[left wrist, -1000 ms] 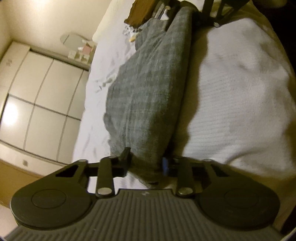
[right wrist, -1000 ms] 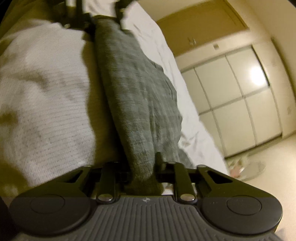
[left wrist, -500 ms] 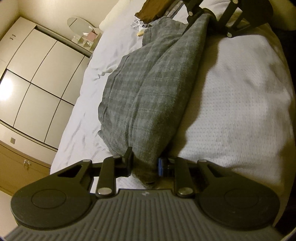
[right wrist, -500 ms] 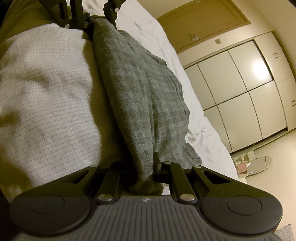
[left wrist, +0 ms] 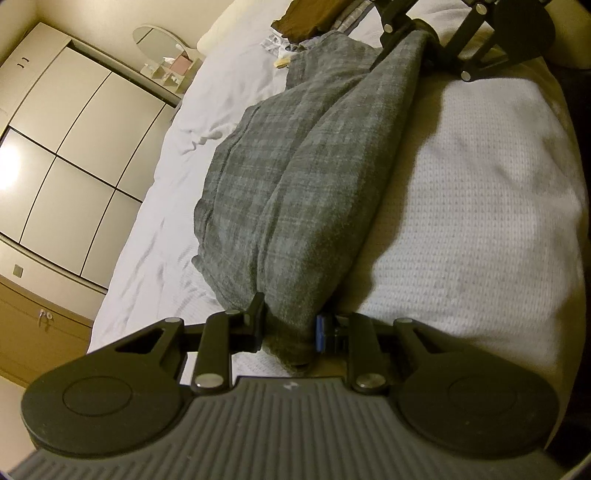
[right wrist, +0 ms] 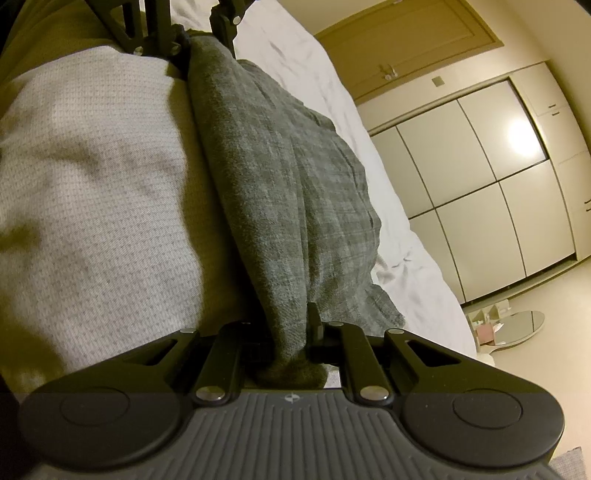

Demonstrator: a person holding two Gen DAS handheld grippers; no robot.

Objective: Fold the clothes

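A grey plaid garment (left wrist: 295, 177) is stretched between both grippers, its lower part draped onto the white bed sheet (left wrist: 177, 206). My left gripper (left wrist: 290, 325) is shut on one bunched end of it. The right gripper (left wrist: 424, 40) shows at the far end in the left wrist view, clamped on the other end. In the right wrist view my right gripper (right wrist: 291, 339) is shut on the grey plaid garment (right wrist: 288, 177), and the left gripper (right wrist: 192, 37) appears at the top. A person's white waffle-knit top (left wrist: 480, 206) fills the space beside the cloth.
More clothes, brown and striped (left wrist: 310, 16), lie at the far end of the bed by a pillow (left wrist: 225, 26). White wardrobe doors (left wrist: 70, 147) line the wall. A round mirror (right wrist: 517, 326) and small items sit on the floor by the bed.
Both grippers have tilted and shifted while holding the garment. It now spreads wider over the sheet, and more of the wardrobe and bed shows in both views.
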